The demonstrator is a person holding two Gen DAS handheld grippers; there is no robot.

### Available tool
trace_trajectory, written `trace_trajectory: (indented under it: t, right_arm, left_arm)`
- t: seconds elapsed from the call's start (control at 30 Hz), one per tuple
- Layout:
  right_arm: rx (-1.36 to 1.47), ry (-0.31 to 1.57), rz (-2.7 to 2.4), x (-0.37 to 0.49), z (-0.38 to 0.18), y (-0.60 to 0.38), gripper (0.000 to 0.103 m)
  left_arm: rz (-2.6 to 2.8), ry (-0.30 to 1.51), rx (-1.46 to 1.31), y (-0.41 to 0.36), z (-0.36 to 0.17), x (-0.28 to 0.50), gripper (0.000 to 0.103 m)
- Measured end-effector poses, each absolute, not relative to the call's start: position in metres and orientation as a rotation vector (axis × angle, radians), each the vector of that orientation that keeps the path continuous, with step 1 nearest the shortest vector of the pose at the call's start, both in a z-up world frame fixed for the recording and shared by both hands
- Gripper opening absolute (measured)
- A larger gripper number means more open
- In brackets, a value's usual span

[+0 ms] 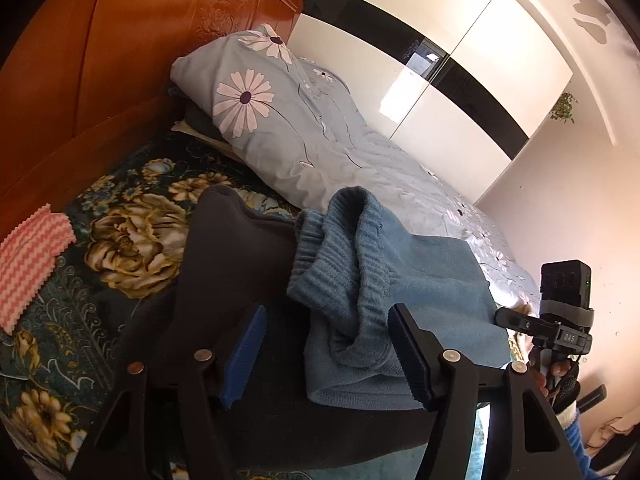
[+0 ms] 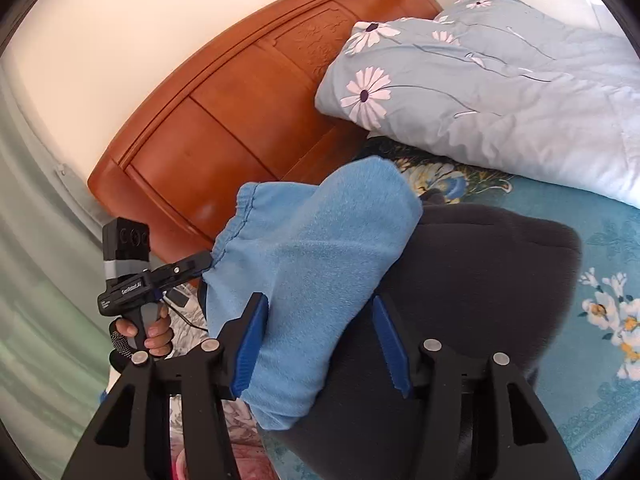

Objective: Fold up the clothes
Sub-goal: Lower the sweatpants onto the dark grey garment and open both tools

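Note:
A light blue fleece garment [image 1: 432, 280] with a ribbed cuff lies folded on a dark grey garment [image 1: 232, 248] on the bed. My left gripper [image 1: 326, 356] is open, and the ribbed cuff end rests loose between its blue pads. In the right wrist view, my right gripper [image 2: 320, 344] stands open around the other end of the blue garment [image 2: 320, 240], which lies on the dark grey garment [image 2: 480, 272]. The cloth brushes the left pad, but nothing pinches it. Each view also shows the other tool in a hand: the right gripper [image 1: 506, 318] and the left gripper [image 2: 202, 260], both at the blue garment's edge.
A pale blue daisy-print quilt [image 1: 300, 132] is bunched along the far side of the bed. The orange wooden headboard [image 2: 224, 120] stands behind it. A pink-and-white zigzag cloth [image 1: 28, 264] lies on the floral bedsheet [image 1: 120, 240]. White wardrobe doors [image 1: 460, 80] stand beyond the bed.

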State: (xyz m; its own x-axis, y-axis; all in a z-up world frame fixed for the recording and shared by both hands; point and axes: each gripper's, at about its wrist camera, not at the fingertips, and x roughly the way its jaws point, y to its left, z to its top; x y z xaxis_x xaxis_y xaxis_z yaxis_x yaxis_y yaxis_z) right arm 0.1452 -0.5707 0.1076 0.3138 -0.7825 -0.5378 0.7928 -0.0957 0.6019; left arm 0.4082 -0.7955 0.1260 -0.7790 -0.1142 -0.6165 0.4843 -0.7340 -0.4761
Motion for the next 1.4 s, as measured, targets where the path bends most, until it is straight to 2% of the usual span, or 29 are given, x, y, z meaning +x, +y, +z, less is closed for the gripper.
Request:
trace_trajectory:
  t: [0.2, 0.37, 0.63, 0.77, 0.97, 1.0, 1.07, 1.2, 1.27, 1.3, 1.4]
  right_arm:
    - [0.903, 0.072, -1.421, 0.144, 0.141, -0.555, 0.056]
    - [0.844, 0.092, -1.364, 0.171, 0.157, -0.57, 0.056]
    - [0.862, 0.161, -1.31, 0.195, 0.134, -0.589, 0.057]
    - [0.817, 0.146, -1.333, 0.203, 0.144, -0.574, 0.057]
    - [0.692, 0.143, -1.355, 0.232, 0.164, -0.529, 0.057]
    - [0.678, 0.147, -1.357, 0.237, 0.165, -0.521, 0.059]
    - [0.654, 0.161, -1.356, 0.248, 0.163, -0.505, 0.071]
    - [0.64, 0.188, -1.36, 0.264, 0.153, -0.479, 0.075]
    - [0.66, 0.185, -1.351, 0.267, 0.145, -0.47, 0.086]
    - [0.671, 0.182, -1.345, 0.268, 0.14, -0.466, 0.089]
    - [0.699, 0.173, -1.356, 0.271, 0.126, -0.454, 0.095]
  left_arm:
    - [-2.498, 0.794, 0.718, -0.793, 0.154, 0.431, 0.068]
    - [-2.592, 0.699, 0.729, -0.766, 0.172, 0.402, 0.069]
    - [-2.556, 0.573, 0.929, -0.745, 0.134, 0.363, 0.069]
    - [-2.544, 0.606, 0.827, -0.739, 0.136, 0.382, 0.069]
    - [-2.526, 0.553, 0.684, -0.696, 0.148, 0.411, 0.072]
    - [-2.52, 0.543, 0.681, -0.688, 0.147, 0.415, 0.074]
    - [-2.504, 0.52, 0.675, -0.669, 0.142, 0.422, 0.082]
    - [-2.483, 0.49, 0.66, -0.631, 0.125, 0.433, 0.084]
    - [-2.475, 0.497, 0.652, -0.615, 0.114, 0.436, 0.094]
    - [-2.471, 0.503, 0.65, -0.608, 0.109, 0.437, 0.102]
    - [-2.442, 0.501, 0.655, -0.588, 0.097, 0.437, 0.103]
